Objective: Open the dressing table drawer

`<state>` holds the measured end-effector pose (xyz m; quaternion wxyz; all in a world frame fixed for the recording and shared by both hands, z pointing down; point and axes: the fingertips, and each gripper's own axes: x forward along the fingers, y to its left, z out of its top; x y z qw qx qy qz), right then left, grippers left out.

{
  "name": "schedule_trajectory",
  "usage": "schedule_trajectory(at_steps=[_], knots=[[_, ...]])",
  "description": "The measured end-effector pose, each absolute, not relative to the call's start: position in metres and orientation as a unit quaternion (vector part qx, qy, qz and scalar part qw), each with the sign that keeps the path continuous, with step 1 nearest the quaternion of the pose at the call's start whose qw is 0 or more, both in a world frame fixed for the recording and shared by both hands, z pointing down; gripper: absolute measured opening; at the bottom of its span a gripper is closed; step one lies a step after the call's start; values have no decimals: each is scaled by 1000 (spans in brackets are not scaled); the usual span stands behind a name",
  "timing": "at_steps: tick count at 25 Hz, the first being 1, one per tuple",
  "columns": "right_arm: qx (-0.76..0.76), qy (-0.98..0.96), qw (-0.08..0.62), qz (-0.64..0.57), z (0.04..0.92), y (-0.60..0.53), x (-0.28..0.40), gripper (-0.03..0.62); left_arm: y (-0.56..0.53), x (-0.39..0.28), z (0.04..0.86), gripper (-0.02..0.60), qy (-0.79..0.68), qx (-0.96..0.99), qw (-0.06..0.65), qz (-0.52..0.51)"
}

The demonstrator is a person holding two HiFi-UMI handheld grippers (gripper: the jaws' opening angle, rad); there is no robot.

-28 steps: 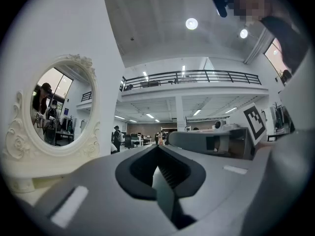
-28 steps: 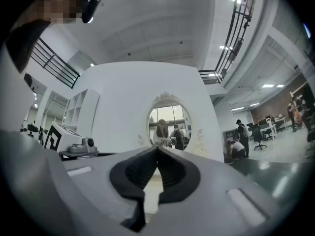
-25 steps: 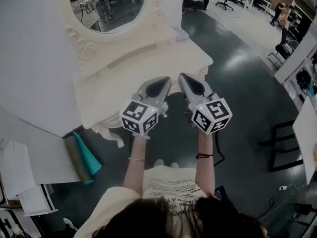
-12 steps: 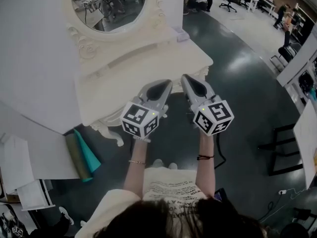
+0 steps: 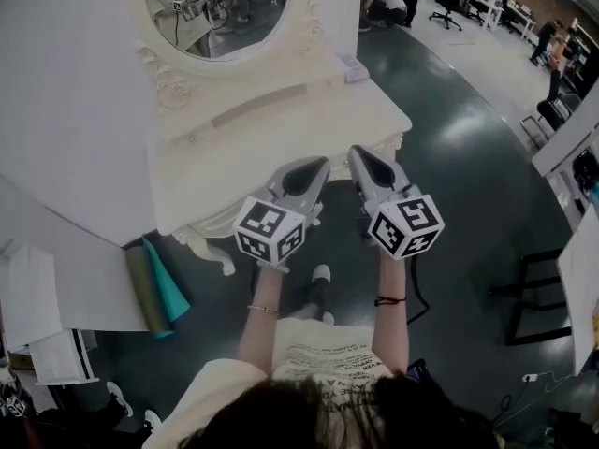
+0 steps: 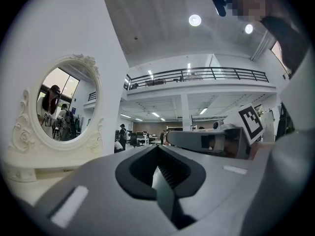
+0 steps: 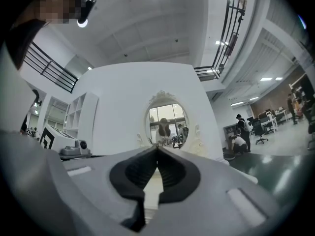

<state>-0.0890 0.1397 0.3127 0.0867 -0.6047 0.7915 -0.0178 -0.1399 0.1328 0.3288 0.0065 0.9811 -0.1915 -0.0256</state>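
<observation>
The cream dressing table [image 5: 281,138] with its oval mirror [image 5: 220,7] stands in front of me in the head view. Its drawer front is hidden under the tabletop's front edge. My left gripper [image 5: 316,165] and right gripper [image 5: 357,152] are held side by side, level, with their tips over the table's front edge. Both are shut with nothing between the jaws. In the left gripper view the shut left gripper [image 6: 157,147] points past the mirror [image 6: 61,107], with the right gripper [image 6: 206,140] beside it. In the right gripper view the shut right gripper [image 7: 157,146] points at the mirror [image 7: 167,124].
A white partition wall [image 5: 65,110] stands behind and left of the table. Rolled green and teal mats [image 5: 157,288] lean by the table's left leg. A small lilac thing [image 5: 356,68] lies on the tabletop's right end. A black stand [image 5: 533,283] is at the right, and my shoe [image 5: 320,275] is below the grippers.
Both grippers stayed shut and side by side, the right one creeping slightly toward the table front. A shoe has come into view on the floor below them.
</observation>
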Motion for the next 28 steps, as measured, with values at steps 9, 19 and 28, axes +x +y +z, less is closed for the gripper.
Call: schedule_trajectory(at_steps=[9,19,28], knots=[[-603,794,69,-23,325,95,-57,3,90,-103,335,-3,-192,981,13,-32],[-599,798,67,-30,326,37,-21,3,32,-58,333,-3,-191,981,17,-32],[-598,798,66,-38,327,-18,0,3,-21,-37,330,-3,-192,981,20,-33]])
